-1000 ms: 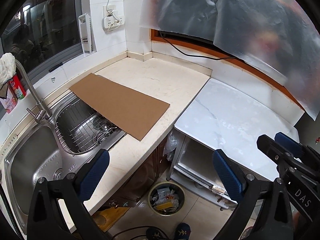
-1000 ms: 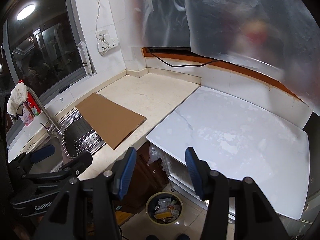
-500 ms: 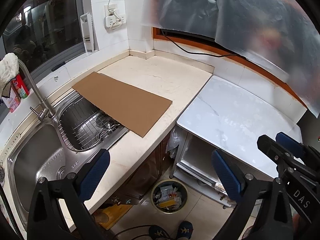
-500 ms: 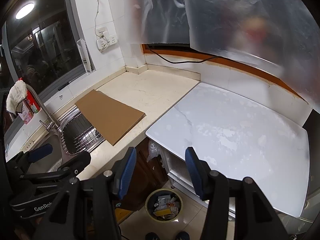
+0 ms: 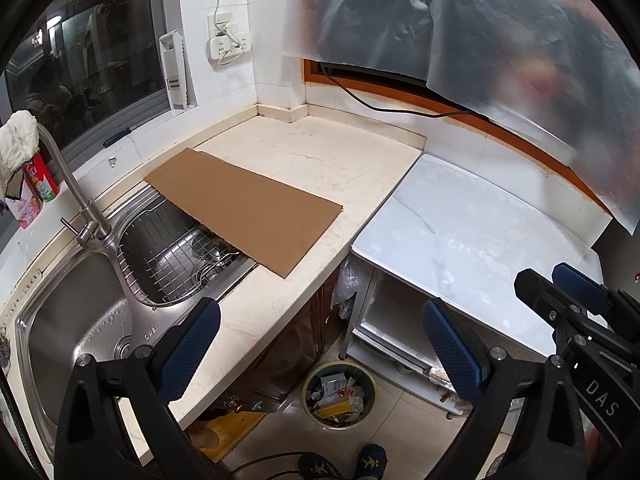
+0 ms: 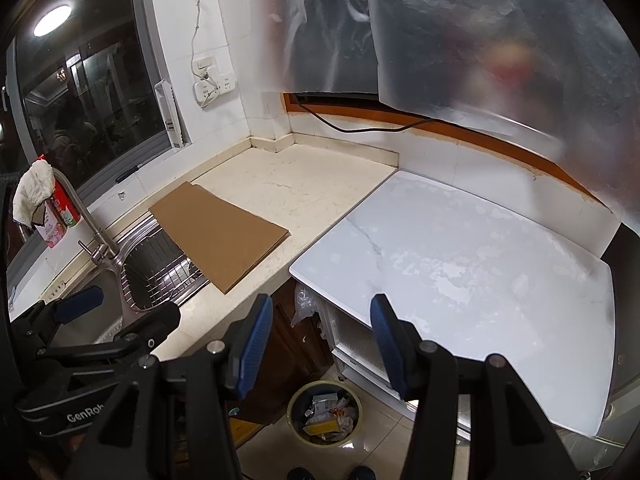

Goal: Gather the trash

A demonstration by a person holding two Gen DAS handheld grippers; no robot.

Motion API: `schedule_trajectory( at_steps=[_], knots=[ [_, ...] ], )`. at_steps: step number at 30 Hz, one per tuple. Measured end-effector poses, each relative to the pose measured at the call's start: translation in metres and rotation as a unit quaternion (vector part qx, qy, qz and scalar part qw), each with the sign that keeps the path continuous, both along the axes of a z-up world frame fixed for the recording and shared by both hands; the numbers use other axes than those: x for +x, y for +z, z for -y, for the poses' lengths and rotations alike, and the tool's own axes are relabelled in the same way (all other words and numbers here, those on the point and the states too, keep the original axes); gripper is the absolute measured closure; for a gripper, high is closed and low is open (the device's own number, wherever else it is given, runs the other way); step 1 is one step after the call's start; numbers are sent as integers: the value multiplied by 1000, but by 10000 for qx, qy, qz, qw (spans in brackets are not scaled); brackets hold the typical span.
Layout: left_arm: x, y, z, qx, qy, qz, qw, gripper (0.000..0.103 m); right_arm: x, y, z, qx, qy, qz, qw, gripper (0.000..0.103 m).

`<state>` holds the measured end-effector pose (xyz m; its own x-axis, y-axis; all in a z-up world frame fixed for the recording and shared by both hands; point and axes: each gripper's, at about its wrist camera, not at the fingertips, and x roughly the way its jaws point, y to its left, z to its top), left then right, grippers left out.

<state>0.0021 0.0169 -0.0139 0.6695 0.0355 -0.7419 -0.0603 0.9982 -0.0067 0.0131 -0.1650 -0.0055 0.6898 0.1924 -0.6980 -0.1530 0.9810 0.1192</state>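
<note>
Cardboard sheet (image 5: 244,210) on cream countertop (image 5: 340,168)

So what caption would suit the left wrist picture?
Open left gripper above a full bin, cardboard overhanging the sink.

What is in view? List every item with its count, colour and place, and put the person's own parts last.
cardboard sheet: one, brown, flat on the counter, one end over the sink rack
counter: one, cream, in the corner
sink: one, steel, left of the counter
wire rack: one, steel, in the sink's right basin
tap: one, steel, behind the sink
white table: one, right of the counter
trash bin: one, yellowish, on the floor, holding scraps
wall socket: one, white, plugged in
shoes: two, dark blue, bottom edge
left gripper: black, blue pads, open, empty
right gripper: black, blue pads, open, empty
</note>
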Motion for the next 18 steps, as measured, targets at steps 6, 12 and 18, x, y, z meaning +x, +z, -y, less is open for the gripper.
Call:
schedule_trajectory(
  at_steps=[6, 12, 18],
  knots=[
    [2, -1, 2, 10, -12, 3, 10000, 4, 1, -1, 2, 7, -19, -4, 10000, 51],
    [2, -1, 5, 16, -11, 8, 10000, 4, 3, -2, 3, 17, -50, -27, 10000, 51],
    [4, -2, 5, 50, -77, 21, 10000, 4, 6, -3, 2, 25, -106, -65, 9999, 51]
  ],
)
